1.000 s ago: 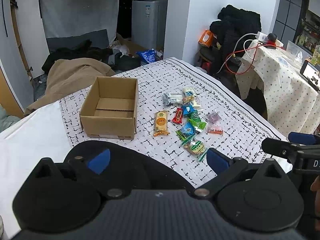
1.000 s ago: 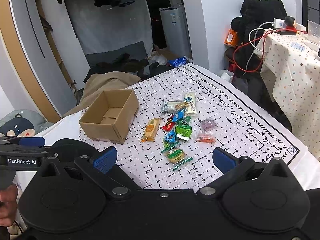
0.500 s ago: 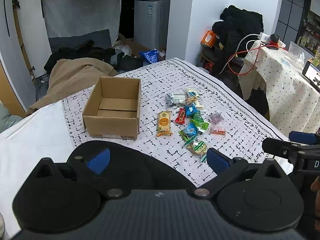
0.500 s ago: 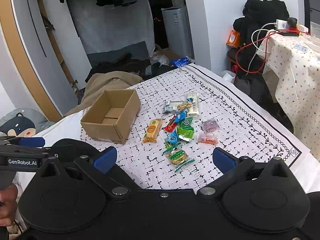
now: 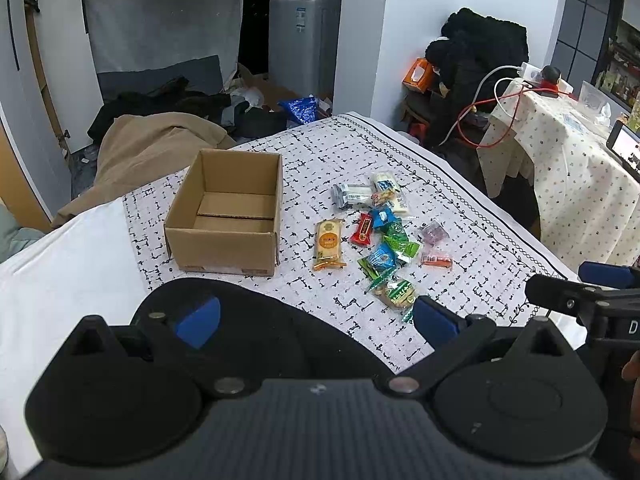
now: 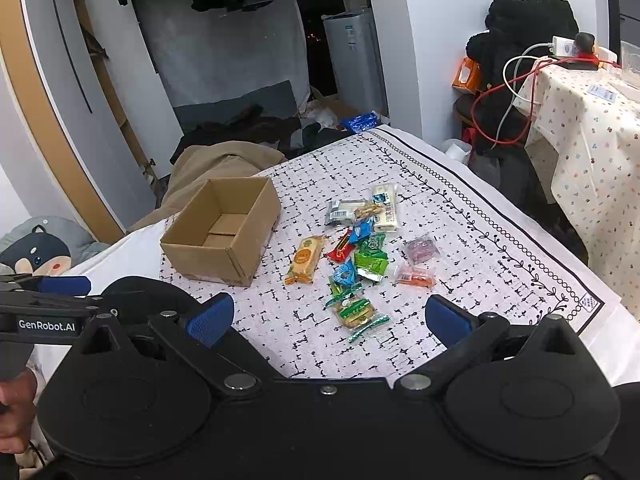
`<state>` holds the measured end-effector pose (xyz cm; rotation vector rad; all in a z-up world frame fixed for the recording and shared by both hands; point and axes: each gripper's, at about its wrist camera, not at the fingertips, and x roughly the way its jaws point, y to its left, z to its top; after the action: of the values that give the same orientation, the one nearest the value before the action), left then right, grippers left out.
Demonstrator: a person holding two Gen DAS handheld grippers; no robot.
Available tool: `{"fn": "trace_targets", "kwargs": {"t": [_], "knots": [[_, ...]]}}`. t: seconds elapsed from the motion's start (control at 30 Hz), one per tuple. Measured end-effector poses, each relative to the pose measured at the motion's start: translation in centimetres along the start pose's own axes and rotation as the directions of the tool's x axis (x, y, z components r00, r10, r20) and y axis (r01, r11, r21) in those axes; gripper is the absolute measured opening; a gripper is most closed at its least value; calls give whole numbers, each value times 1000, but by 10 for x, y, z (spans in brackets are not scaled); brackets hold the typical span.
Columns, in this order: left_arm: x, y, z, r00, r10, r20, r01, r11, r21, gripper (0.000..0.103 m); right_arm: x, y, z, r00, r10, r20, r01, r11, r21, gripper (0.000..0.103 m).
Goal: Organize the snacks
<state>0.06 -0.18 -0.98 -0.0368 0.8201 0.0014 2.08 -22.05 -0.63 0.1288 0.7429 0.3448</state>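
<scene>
An open, empty cardboard box (image 5: pixel 224 216) (image 6: pixel 224 228) sits on the patterned tablecloth (image 5: pixel 460 216). To its right lies a loose pile of several wrapped snacks (image 5: pixel 380 236) (image 6: pixel 360 252), with an orange packet (image 5: pixel 329 244) (image 6: pixel 305 260) nearest the box and a green biscuit pack (image 5: pixel 396 292) (image 6: pixel 354 312) nearest me. My left gripper (image 5: pixel 316 318) is open and empty, held back above the near edge. My right gripper (image 6: pixel 328 318) is open and empty, just short of the green pack. Each gripper shows at the edge of the other's view.
A side table with a dotted cloth (image 5: pixel 568 160) and red and white cables stands to the right. A tan blanket (image 5: pixel 152 148) and dark clothes lie on the floor beyond the table. A white sheet (image 5: pixel 68 264) covers the table's left end.
Both grippers have edged slightly forward toward the box and snacks. Both stay open. Nothing on the table has moved.
</scene>
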Motion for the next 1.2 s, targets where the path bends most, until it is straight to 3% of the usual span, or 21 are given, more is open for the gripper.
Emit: {"fn": "trace_targets", "kwargs": {"t": [0.63,0.97,1.2], "knots": [[-1,-3,2,1000,-7,-4,7,1000,-5,102,3,-4,4,999,18,-30,-18,1000,6,103],[11,-14,10,999,-3,-34,2,1000,-2,102,11,-17,20,997,66,-39,-64,997,44,103],[25,-18,20,999,6,-52,-7,1000,-18,102,22,-25,28,998,57,-29,-55,997,47,103]]}}
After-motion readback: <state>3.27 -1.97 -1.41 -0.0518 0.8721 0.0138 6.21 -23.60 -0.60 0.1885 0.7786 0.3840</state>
